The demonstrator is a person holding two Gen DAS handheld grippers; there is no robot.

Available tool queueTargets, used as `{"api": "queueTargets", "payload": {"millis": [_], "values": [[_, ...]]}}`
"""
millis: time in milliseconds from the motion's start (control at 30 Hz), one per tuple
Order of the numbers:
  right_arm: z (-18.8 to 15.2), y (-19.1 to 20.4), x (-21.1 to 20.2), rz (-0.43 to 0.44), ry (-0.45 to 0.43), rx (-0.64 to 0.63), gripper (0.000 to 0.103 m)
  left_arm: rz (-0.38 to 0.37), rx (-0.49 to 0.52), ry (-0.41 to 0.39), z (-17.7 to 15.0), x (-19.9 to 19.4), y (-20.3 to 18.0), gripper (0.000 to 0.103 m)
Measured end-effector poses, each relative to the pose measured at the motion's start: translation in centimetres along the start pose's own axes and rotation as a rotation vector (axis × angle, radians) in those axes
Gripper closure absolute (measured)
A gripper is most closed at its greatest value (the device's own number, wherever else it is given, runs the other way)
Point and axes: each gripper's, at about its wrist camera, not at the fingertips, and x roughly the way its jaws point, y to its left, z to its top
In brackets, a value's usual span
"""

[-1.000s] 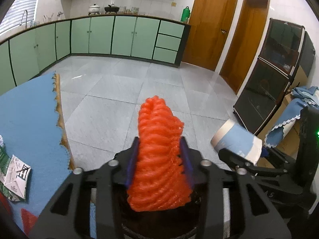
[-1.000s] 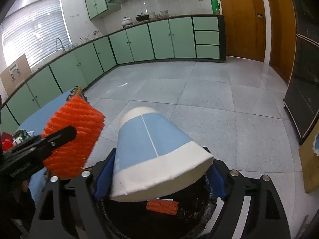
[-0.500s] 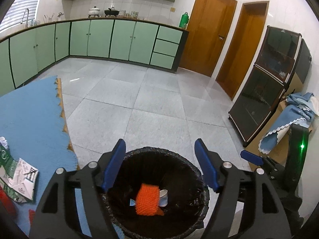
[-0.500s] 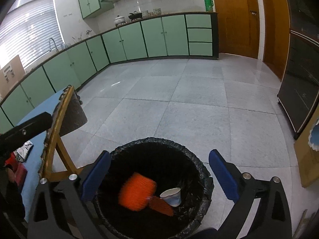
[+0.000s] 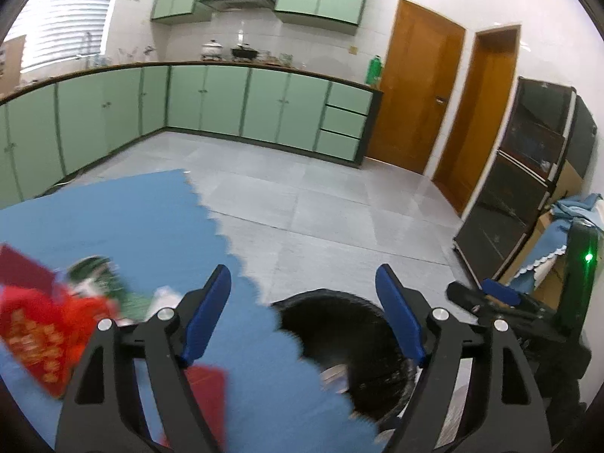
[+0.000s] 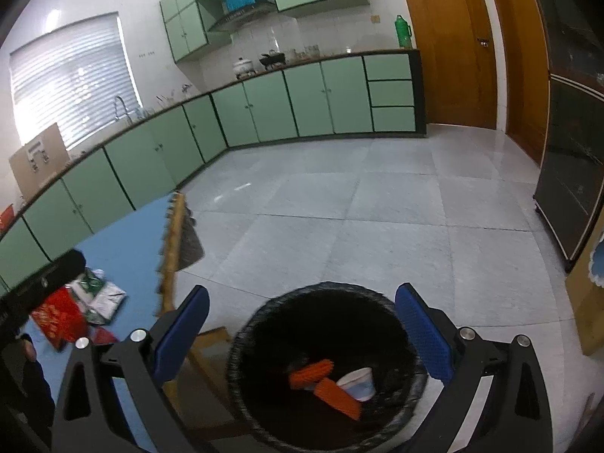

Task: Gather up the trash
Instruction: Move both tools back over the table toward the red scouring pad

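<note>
A black-lined trash bin [image 6: 245,343] stands on the floor beside the table; it also shows in the left wrist view [image 5: 362,313]. Inside lie two orange foam nets [image 6: 332,389] and a blue-and-white paper cup [image 6: 358,383]. My right gripper [image 6: 302,332] is open and empty above the bin. My left gripper [image 5: 302,317] is open and empty over the table's edge. Red packets [image 5: 34,336] and a green-and-white wrapper [image 5: 102,279] lie on the blue table [image 5: 132,219], left of my left gripper; they also show in the right wrist view [image 6: 60,317].
Another red piece [image 5: 207,389] lies on the cloth under my left gripper. Green kitchen cabinets [image 5: 226,102] line the far walls. Dark glass cabinets [image 5: 528,173] and a cardboard box with blue cloth [image 5: 558,241] stand at the right. The floor is grey tile [image 6: 377,207].
Both grippers opened and dropped the orange net and the paper cup into the bin. The left gripper then swung left over the table; the right stays over the bin.
</note>
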Motion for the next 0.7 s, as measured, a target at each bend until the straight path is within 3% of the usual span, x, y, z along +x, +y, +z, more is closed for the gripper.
{"api": "queueTargets", "payload": {"millis": [233,433,700], "values": [[-1.8,6.4,-0.5,0.037,-0.015,-0.010,0.006,0.143,-0.044,-0.002,-2.2,-4.8,5.8,0.025],[-4.3,12.1,0.8,0.073,0.026,-0.057,0.006,0.253,-0.080,0.014,-4.6,-7.6,10.2,0.025],[-7.2,17.8,2.3,0.103,0.084,-0.158,0.006,0.323,-0.128,0.017,-6.4,-9.6,13.6,0.025]]}}
